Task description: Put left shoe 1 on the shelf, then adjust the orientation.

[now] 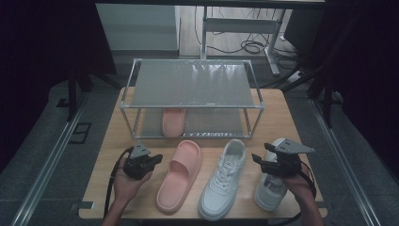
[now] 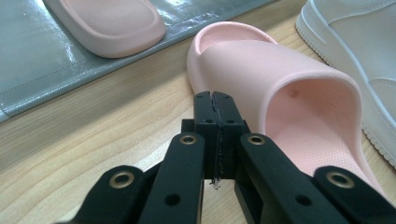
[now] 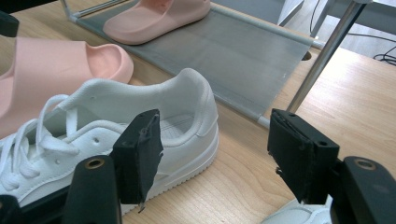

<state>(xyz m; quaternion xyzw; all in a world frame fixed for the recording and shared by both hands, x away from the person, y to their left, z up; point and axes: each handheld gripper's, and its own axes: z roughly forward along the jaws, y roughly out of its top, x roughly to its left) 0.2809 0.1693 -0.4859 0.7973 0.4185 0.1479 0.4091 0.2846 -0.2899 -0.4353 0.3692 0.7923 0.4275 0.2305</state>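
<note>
left gripper [image 2: 215, 100] closed, empty, just beside pink slide [image 2: 299, 98]; right gripper [image 3: 215, 154] open near white sneaker [image 3: 140, 121], gripping nothing.

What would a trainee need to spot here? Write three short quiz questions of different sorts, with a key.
1. True or false: the left gripper is shut with nothing between its jaws.
2. Which shoe already lies on the lower shelf of the rack? A) white sneaker B) pink slipper C) none
3. Fill in: the right gripper points at the heel of a white ____.

Key:
1. True.
2. B, the pink slipper on the shelf; its mate, the pink slipper on the table, lies near the left gripper.
3. Sneaker; the jaws stand open, holding nothing.
</note>
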